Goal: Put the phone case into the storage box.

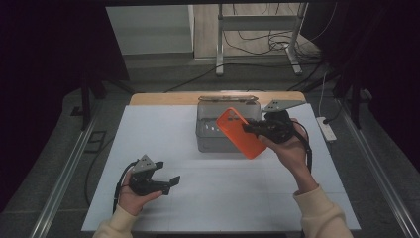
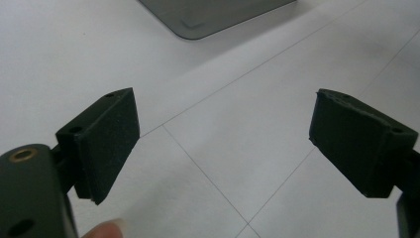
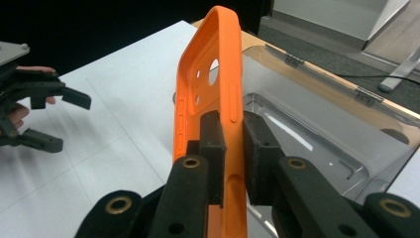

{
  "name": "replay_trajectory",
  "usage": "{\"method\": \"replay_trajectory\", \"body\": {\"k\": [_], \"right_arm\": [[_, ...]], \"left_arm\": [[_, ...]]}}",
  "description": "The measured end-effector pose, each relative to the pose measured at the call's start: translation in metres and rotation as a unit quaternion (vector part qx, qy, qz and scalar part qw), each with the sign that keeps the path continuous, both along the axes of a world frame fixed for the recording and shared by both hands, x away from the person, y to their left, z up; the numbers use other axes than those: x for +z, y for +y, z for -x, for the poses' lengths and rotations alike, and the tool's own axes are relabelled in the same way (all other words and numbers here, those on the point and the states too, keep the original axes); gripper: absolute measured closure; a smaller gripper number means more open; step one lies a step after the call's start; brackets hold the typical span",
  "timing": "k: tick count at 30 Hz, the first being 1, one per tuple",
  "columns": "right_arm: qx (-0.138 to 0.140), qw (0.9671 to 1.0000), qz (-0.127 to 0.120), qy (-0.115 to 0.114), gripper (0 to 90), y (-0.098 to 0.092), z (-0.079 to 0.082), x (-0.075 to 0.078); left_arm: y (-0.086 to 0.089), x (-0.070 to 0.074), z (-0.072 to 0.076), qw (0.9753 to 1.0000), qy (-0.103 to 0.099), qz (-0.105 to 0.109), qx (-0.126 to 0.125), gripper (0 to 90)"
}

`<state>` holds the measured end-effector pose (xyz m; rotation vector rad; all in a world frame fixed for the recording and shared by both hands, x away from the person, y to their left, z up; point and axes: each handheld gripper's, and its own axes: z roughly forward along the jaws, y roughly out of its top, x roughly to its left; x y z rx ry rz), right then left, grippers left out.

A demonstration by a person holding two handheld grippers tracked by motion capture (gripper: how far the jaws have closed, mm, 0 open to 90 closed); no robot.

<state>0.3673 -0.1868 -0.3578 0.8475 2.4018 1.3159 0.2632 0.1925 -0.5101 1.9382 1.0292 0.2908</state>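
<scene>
An orange phone case (image 1: 239,132) hangs in the air over the front of a grey metal box (image 1: 210,141), tilted. My right gripper (image 1: 248,127) is shut on one long edge of the case (image 3: 210,99); its two pads (image 3: 214,148) clamp the rim, and camera holes show near the top. My left gripper (image 1: 167,184) rests low over the white table at the near left, open with nothing between its fingers (image 2: 106,144). It also appears far off as the left gripper (image 3: 57,119).
The grey box (image 3: 317,144) has its lid open, hinged at the back over a wooden strip (image 1: 163,98). A white mat (image 1: 163,148) covers the table. A corner of the box (image 2: 208,17) lies ahead of the left jaws. Cables and a stand are on the floor beyond.
</scene>
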Motion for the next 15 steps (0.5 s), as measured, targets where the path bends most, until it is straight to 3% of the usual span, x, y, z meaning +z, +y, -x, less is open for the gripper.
{"method": "replay_trajectory", "body": {"k": [15], "right_arm": [[-0.013, 0.9997, 0.019, -0.005, 80.5, 0.0066, -0.0091, 0.0072]], "left_arm": [[0.0008, 0.0028, 0.0003, 1.0000, 0.000, -0.001, 0.000, 12.3]]}}
